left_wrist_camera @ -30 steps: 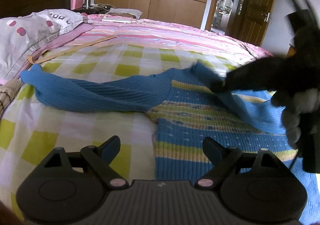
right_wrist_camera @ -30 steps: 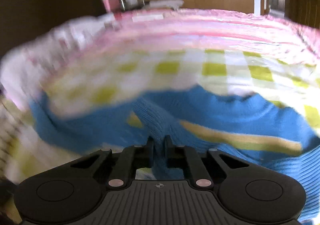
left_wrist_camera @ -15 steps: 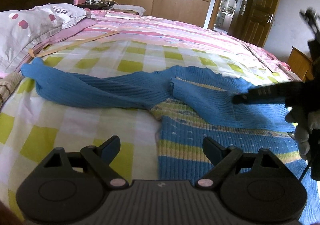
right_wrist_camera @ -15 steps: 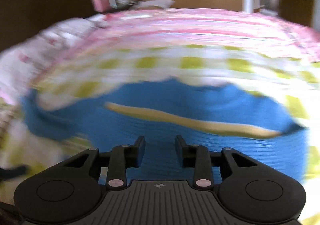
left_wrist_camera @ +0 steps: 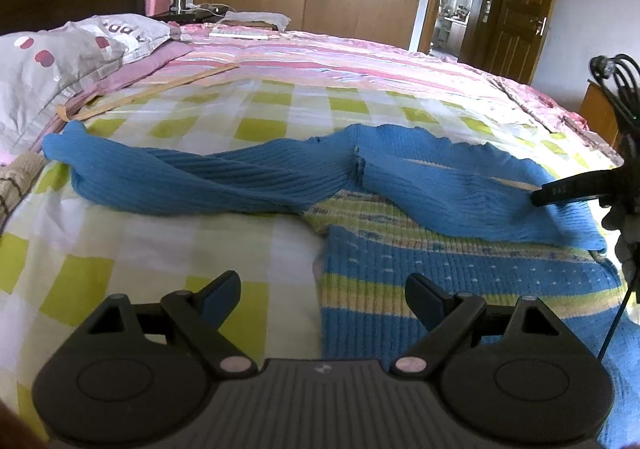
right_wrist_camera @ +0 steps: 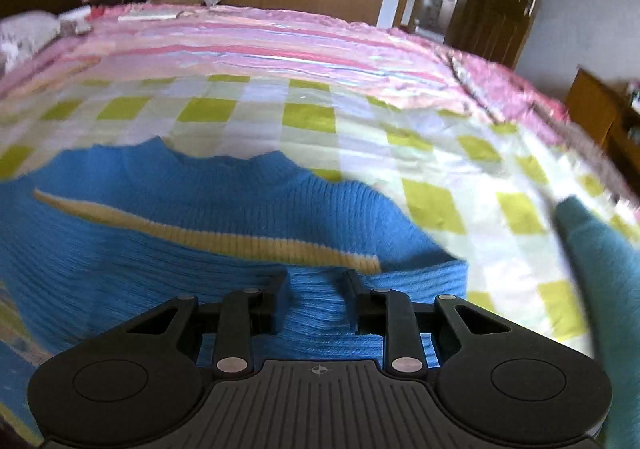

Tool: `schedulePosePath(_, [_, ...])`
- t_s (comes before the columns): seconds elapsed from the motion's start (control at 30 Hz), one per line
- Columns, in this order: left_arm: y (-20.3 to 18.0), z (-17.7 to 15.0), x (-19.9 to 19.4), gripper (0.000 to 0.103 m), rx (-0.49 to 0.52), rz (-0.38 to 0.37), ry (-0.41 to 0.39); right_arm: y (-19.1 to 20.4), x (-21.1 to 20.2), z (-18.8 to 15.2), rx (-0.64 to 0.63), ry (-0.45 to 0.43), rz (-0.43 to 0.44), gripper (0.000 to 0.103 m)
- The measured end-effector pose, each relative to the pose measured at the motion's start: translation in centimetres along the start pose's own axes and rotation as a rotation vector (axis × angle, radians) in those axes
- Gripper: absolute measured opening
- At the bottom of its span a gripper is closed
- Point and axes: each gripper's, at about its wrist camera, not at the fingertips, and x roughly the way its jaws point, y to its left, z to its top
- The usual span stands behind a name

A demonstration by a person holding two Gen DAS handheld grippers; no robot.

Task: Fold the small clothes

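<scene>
Currently my right gripper [right_wrist_camera: 316, 297] sits low over the blue knit sweater [left_wrist_camera: 400, 249] on the checked bedspread [left_wrist_camera: 160, 249]. Its jaws are closing, partly apart, with a ridge of ribbed knit bunched between them — the pads do not look to be pressing it yet. The right sleeve [left_wrist_camera: 460, 197] lies folded across the chest, directly ahead of these jaws and crossing the tan stripe [right_wrist_camera: 200, 229]. My reading: the sleeve was laid there to narrow the garment, and I am taking a fresh hold on it.

My left gripper [left_wrist_camera: 322, 301] hovers with jaws wide apart and nothing between them. The sweater's left edge runs up between its two fingers; the left sleeve [left_wrist_camera: 180, 185] stretches away ahead and out beyond the left jaw, unfolded — likely the next piece to bring in.

Writing: a grey pillow [left_wrist_camera: 72, 57] far ahead-left carries letters, partly legible, possibly "ppy". The right gripper's finger, seen from the left wrist view, bears small characters I cannot read with confidence.
</scene>
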Motion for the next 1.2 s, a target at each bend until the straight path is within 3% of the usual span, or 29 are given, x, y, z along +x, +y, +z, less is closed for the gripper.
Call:
schedulePosePath(0.13, [0.1, 0.0, 0.0, 0.094, -0.002, 0.010, -0.002, 0.7, 0.9, 0.5, -0.110, -0.016, -0.093, 0.026])
schedulePosePath(0.33, [0.3, 0.1, 0.1, 0.094, -0.004, 0.025, -0.004, -1.1, 1.3, 0.8, -0.066, 0.032, -0.127, 0.026])
schedulePosePath(0.47, [0.3, 0.1, 0.2, 0.094, 0.005, 0.038, -0.004, -0.9, -0.3, 0.6, -0.053, -0.005, -0.146, 0.026])
schedulePosePath(0.53, [0.3, 0.1, 0.3, 0.094, 0.008, 0.044, -0.006, 0.3, -2.2, 0.3, -0.079, -0.069, -0.098, 0.026])
schedulePosePath(0.6, [0.3, 0.2, 0.4, 0.094, 0.008, 0.045, -0.003, 1.7, -4.2, 0.0, -0.091, -0.114, 0.016, 0.026])
schedulePosePath(0.7, [0.3, 0.1, 0.4, 0.094, 0.011, 0.048, -0.001, 4.2, -6.3, -0.5, -0.115, -0.142, 0.224, 0.026])
schedulePosePath(0.8, [0.2, 0.1, 0.6, 0.094, 0.022, 0.059, 0.006, 6.8, -7.0, -0.7, -0.159, -0.150, 0.338, 0.026])
schedulePosePath(0.93, [0.3, 0.1, 0.8, 0.094, 0.018, 0.066, 0.017, 9.4, -6.2, -0.6, -0.213, -0.142, 0.377, 0.026])
schedulePosePath(1.2, [0.6, 0.2, 1.0, 0.094, 0.005, 0.056, 0.039, 10.9, -4.5, -0.4, -0.232, -0.106, 0.361, 0.029])
